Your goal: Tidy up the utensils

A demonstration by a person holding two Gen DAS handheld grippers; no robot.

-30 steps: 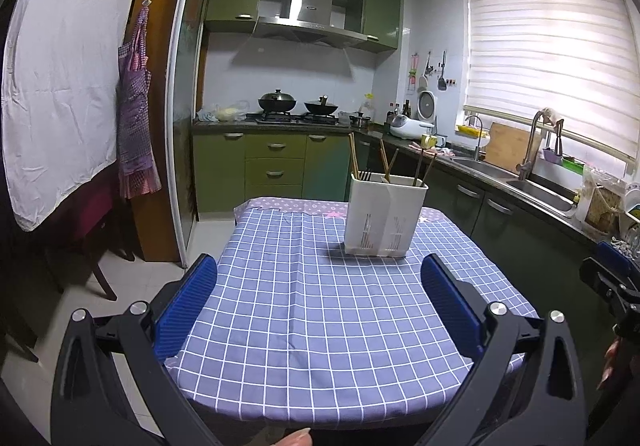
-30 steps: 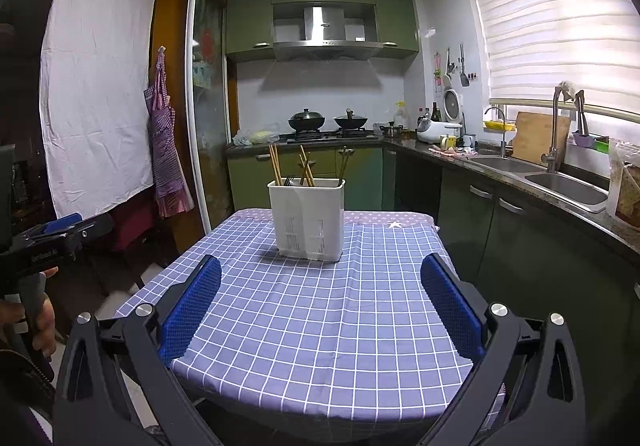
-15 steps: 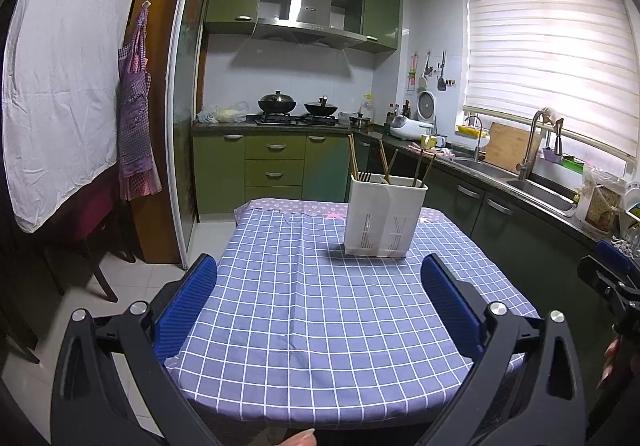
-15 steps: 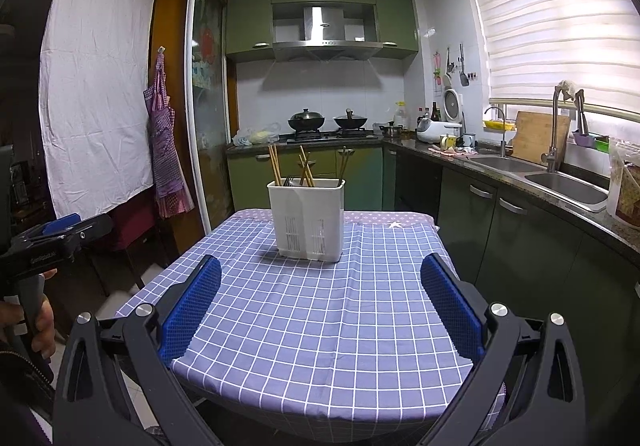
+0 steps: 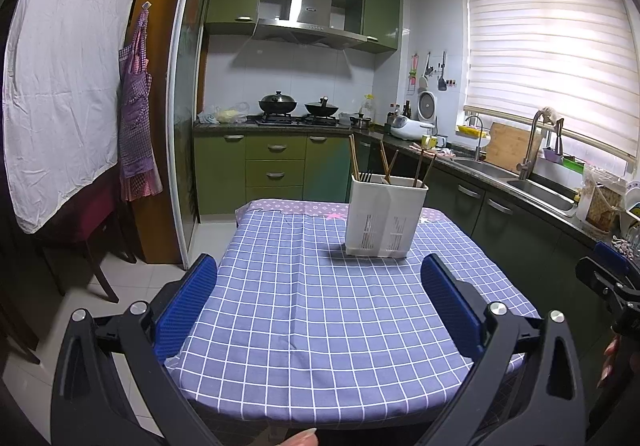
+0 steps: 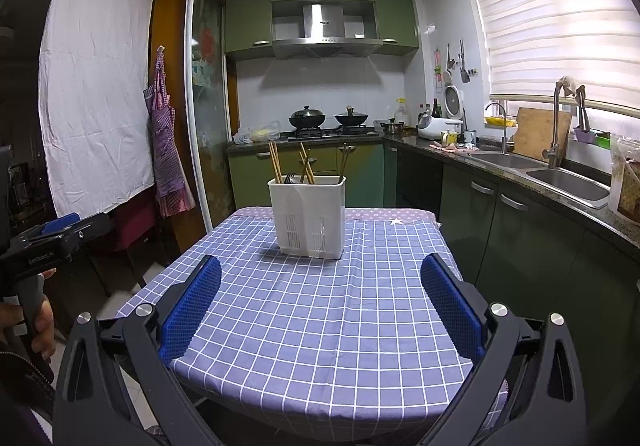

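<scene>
A white slotted utensil holder [image 5: 385, 219] [image 6: 308, 216] stands upright on the far half of the table. Several wooden chopsticks [image 5: 354, 163] [image 6: 275, 163] and some dark fork tines rise out of it. My left gripper [image 5: 320, 306] hovers open over the near table edge, nothing between its blue pads. My right gripper [image 6: 320, 302] is also open and empty at the near edge, well short of the holder. Each gripper shows at the edge of the other's view, held by a hand.
The table wears a blue checked cloth [image 5: 340, 310] [image 6: 320, 310]. Green cabinets, a stove with two pans [image 6: 307, 117] and a counter with a sink [image 6: 560, 178] run along the back and right. A dark chair [image 5: 92, 230] stands at the left.
</scene>
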